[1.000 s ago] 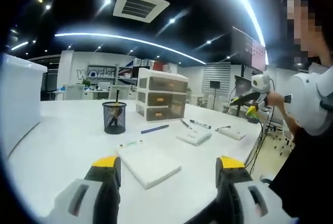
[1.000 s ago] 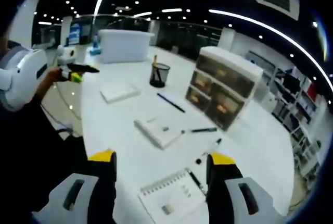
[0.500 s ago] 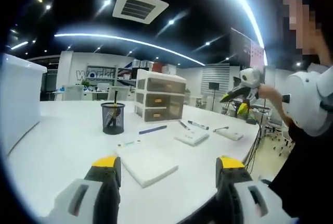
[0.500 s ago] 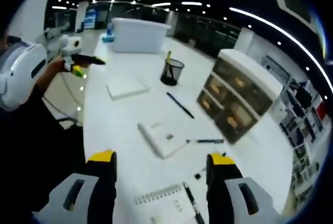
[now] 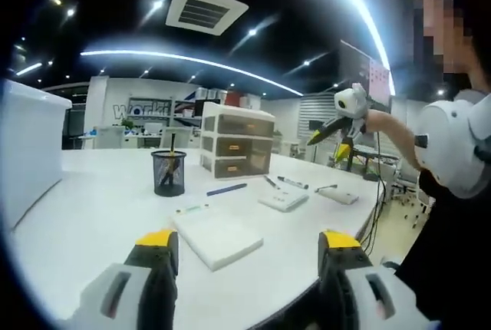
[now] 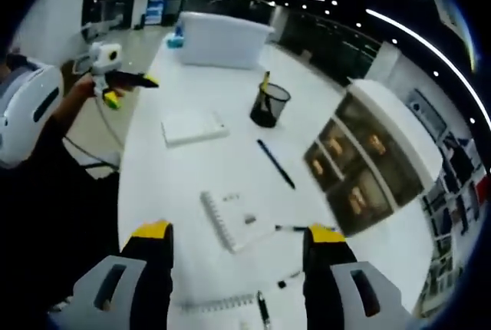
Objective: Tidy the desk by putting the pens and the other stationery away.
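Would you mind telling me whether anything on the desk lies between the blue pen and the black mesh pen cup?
Nothing visible does: bare white desktop separates the blue pen from the black mesh pen cup; the white notepad lies off to one side.

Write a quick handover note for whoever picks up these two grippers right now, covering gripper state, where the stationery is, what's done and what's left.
Left gripper: jaws open, empty, held above the near edge of the desk.
Right gripper: jaws open, empty, held above the desk.
Loose on the desk: blue pen, white pad, small notebook, a marker beside it, a spiral notebook with a pen nearest the right gripper.
Mesh pen cup stands upright beside the drawer unit, drawers shut.
Done: nothing visibly put away.
Left: pens into the cup, probably; the rest stowed.
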A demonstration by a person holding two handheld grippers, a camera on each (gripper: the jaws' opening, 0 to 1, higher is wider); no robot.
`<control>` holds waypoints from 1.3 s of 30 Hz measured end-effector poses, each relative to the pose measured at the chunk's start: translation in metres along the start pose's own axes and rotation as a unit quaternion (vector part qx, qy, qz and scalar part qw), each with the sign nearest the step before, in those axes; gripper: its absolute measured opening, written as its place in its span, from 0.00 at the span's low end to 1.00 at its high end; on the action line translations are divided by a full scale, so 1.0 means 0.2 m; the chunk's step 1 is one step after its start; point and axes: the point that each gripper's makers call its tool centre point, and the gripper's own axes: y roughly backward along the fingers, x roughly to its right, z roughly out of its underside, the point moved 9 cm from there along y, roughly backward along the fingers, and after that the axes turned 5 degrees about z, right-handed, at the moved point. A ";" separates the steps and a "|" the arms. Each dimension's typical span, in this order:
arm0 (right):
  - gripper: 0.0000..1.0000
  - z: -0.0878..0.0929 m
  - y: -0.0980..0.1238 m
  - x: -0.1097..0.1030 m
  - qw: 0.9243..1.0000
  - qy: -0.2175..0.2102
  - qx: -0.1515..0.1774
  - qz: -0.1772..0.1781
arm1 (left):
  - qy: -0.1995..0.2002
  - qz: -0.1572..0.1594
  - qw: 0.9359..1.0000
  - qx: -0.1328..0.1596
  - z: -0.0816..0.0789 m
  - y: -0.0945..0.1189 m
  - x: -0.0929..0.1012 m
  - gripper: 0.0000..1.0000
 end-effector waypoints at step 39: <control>0.60 -0.29 -0.51 0.17 0.985 0.128 -0.091 -0.070 | -0.008 -0.003 1.000 -0.017 0.05 0.08 -0.01 0.73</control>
